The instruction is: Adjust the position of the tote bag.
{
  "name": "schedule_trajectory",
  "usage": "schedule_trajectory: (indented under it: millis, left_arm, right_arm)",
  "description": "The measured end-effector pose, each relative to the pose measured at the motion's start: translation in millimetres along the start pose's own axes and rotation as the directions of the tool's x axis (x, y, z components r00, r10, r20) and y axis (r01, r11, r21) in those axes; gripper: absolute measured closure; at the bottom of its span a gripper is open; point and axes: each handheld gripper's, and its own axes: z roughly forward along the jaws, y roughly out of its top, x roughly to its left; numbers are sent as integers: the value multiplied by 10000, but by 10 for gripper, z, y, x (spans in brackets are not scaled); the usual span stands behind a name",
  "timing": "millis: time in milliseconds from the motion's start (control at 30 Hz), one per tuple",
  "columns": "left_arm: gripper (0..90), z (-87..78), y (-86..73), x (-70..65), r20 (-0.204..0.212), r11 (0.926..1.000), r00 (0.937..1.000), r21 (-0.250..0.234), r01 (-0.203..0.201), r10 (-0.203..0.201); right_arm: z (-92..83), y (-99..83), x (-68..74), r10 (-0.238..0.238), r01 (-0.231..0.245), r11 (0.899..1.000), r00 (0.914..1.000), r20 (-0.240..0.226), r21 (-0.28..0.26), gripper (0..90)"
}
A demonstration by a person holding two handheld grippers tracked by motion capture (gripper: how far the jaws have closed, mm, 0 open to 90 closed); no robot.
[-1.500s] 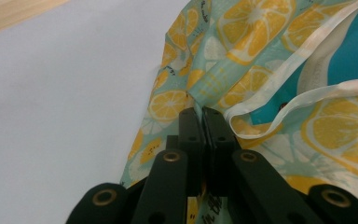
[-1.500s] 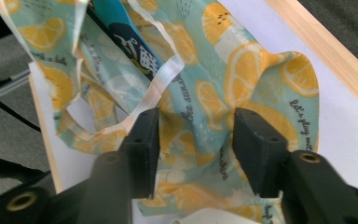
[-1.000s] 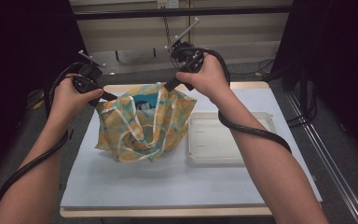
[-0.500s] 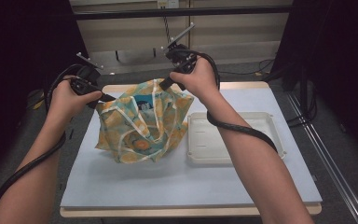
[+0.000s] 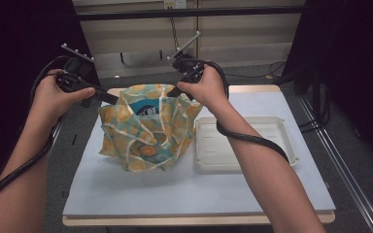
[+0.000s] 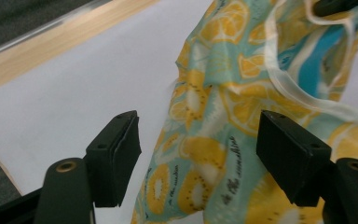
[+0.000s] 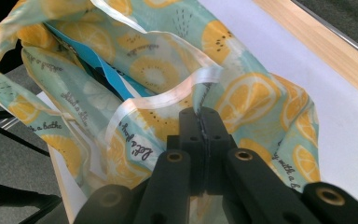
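A teal cloth bag [image 5: 145, 133] printed with orange and lemon slices stands crumpled on the white table top [image 5: 199, 194]. Its mouth gapes upward and shows a blue item [image 5: 144, 109] inside. My right gripper [image 5: 171, 92] is shut on the bag's white-edged rim [image 7: 200, 81] and holds that side up. In the right gripper view its jaws [image 7: 200, 116] meet on the cloth. My left gripper [image 5: 110, 98] hovers at the bag's left top corner. Its jaws have just been opening and stand open [image 6: 198, 158]. The bag [image 6: 242, 93] lies beyond the gap, untouched by either pad.
A shallow white tray [image 5: 243, 167] sits on the table right of the bag, under my right forearm. The table's wooden edge [image 5: 252, 89] runs along the back. Black cables trail from both grippers.
The left jaws have opened and let go of the bag's left rim, and that hand has lifted slightly. The right hand has come down a little, still gripping the rim.
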Motion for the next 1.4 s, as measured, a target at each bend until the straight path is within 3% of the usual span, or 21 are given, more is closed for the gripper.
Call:
schedule_trajectory:
  millis: [33, 100, 133, 167, 233, 300, 400, 500, 533, 633, 667, 700, 733, 900, 967, 1133, 1233, 1267, 1400]
  left_arm:
    - [272, -36, 9, -40, -23, 9998, 9998, 5, -209, 209]
    - [255, -69, 15, -116, 16, 9995, 9997, -193, -257, 257]
    - [255, -87, 22, -141, 103, 9980, 9980, -14, -628, 629]
    - [259, -88, 22, -190, 267, 9985, 9981, -53, -548, 549]
    - [269, -79, 30, -278, 435, 9958, 9949, 33, -912, 910]
    - [284, -44, 41, -335, 637, 9893, 9884, 379, -1406, 1380]
    - [295, 63, 46, -375, 964, 9803, 9804, 824, -1797, 1716]
    - [451, 152, 50, -375, 1083, 9723, 9729, 928, -2144, 2042]
    - [553, 180, 54, -376, 1205, 9718, 9713, 933, -2167, 2051]
    - [783, 163, 79, -351, 1273, 9789, 9758, 786, -1887, 1779]
    - [789, 146, 85, -353, 1222, 9823, 9779, 585, -1777, 1697]
    - [836, 116, 99, -345, 1296, 9816, 9772, 696, -1780, 1680]
    - [870, 88, 113, -343, 1255, 9850, 9807, 676, -1590, 1497]
    - [899, -60, 170, -291, 1101, 9933, 9875, 127, -1151, 1130]
    - [900, -118, 189, -247, 1005, 9963, 9918, -429, -745, 785]
    - [899, -108, 210, -93, 530, 9948, 9984, -1014, -125, 180]
    - [897, 13, 189, 17, 196, 9950, 9996, -980, 200, -181]
    - [897, 63, 177, 44, 197, 9946, 9988, -928, 471, -454]
    - [897, 242, 117, 158, 166, 9971, 9974, -285, 705, -700]
  right_arm:
    - [1, -1, 0, -39, 39, 10000, 10000, 15, 14, 892]
    - [1, 1, 8, -61, 61, 10000, 10000, 2, 57, 893]
    - [1, 1, 10, -63, 63, 10000, 10000, 10, 69, 893]
    - [1, 2, 11, -85, 85, 9999, 10000, 2, 80, 893]
    - [1, 1, 13, -79, 79, 9999, 10000, 19, 79, 893]
    - [2, 0, 18, -82, 82, 9999, 10000, 9, 96, 893]
    - [0, 0, 19, -47, 47, 10000, 10000, 35, 82, 893]
    - [3, -3, 20, -63, 62, 9999, 10000, 31, 79, 893]
    - [3, -5, 22, -58, 58, 10000, 10000, 36, 58, 893]
    - [2, -11, 13, -28, 28, 10000, 10000, 17, 34, 893]
    - [2, -12, 10, -23, 23, 10000, 10000, 2, 40, 893]
    - [1, -13, 8, -31, 30, 10000, 10000, 12, 47, 893]
    - [0, -14, 7, -33, 33, 10000, 10000, 18, 38, 893]
    - [-5, -14, 3, -52, 52, 10000, 10000, -14, 60, 893]
    - [-4, -17, 0, -29, 30, 10000, 10000, -8, 68, 894]
    - [-9, -36, -24, -14, 15, 10000, 10000, -45, 68, 893]
    - [-4, -48, -39, -7, 7, 10000, 10000, -61, 85, 893]
    - [-3, -53, -41, 10, -9, 10000, 10000, -36, 82, 894]
    - [5, -80, -65, -27, 28, 9999, 10000, -31, 117, 891]
